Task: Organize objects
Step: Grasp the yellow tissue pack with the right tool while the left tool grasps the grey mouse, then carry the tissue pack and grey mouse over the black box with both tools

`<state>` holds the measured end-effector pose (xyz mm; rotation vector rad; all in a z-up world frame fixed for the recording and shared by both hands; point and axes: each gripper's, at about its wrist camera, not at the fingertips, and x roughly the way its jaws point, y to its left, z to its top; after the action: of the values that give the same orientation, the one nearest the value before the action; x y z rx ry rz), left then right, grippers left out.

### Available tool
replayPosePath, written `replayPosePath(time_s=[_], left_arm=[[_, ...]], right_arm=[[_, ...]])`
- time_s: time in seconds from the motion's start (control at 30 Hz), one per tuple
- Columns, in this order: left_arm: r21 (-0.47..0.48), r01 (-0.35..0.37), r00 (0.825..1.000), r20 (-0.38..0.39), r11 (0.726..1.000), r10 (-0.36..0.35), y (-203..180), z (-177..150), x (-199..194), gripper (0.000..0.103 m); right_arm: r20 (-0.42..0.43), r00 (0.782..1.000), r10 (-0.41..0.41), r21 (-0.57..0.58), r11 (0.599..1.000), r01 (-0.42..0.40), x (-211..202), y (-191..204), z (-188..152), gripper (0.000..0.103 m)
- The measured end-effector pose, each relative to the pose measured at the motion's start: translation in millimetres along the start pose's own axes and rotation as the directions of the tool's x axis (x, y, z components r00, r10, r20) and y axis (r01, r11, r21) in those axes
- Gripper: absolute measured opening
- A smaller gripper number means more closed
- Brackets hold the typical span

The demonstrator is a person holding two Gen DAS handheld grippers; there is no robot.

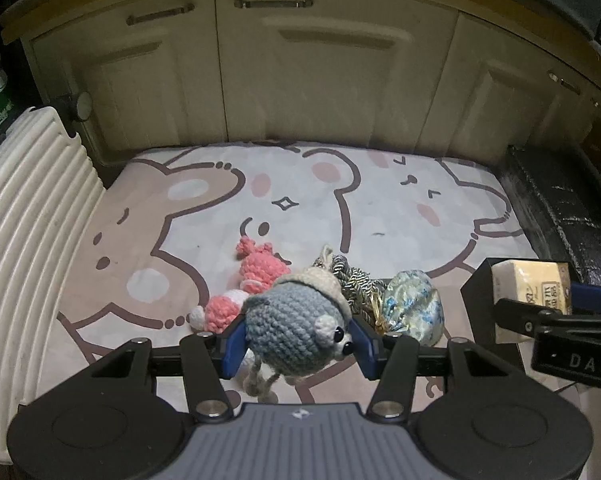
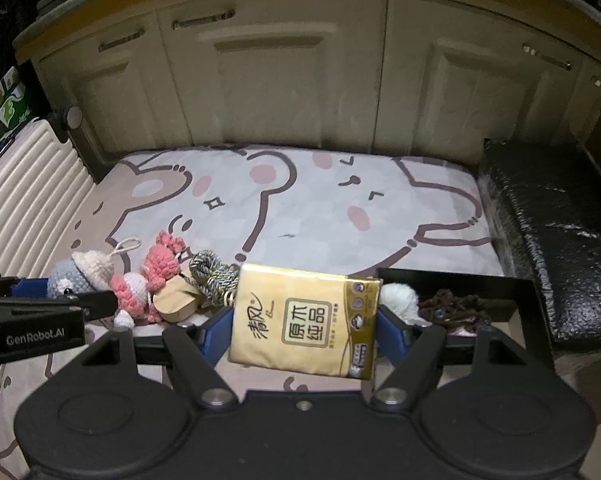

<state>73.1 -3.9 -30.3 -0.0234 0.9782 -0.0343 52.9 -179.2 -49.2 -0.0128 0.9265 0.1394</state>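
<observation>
The left hand-held gripper (image 1: 296, 346) squeezes a gray knitted toy (image 1: 296, 332), face to the right, lifted above the mat's (image 1: 380, 208) near edge. The right hand-held gripper (image 2: 304, 332) pinches a yellow tissue pack (image 2: 304, 320), long side across. Next, I think both go in the black box (image 2: 456, 280) at the mat's right edge.

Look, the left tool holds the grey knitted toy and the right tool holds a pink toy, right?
Not quite. The left tool does hold the grey toy, but the right tool holds a yellow tissue pack, not a pink toy. The right wrist view shows it. The pink toy lies on the mat.
</observation>
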Motion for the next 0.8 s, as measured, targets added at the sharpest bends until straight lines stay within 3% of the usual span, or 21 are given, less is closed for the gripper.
replayPosePath(time_s=[0.53, 0.8], left_arm=[[0.02, -0.045, 0.998, 0.048, 0.999, 0.044, -14.8, 1.0, -5.5, 0.054], [0.028, -0.022, 0.998, 0.059, 0.999, 0.02, -31.8, 2.2, -2.2, 0.054]], right_arm=[[0.062, 0.996, -0.056, 0.033, 0.998, 0.054, -12.5, -25.1, -3.6, 0.075], [0.07, 0.994, -0.085, 0.048, 0.996, 0.081, -16.7, -43.8, -7.0, 0.075]])
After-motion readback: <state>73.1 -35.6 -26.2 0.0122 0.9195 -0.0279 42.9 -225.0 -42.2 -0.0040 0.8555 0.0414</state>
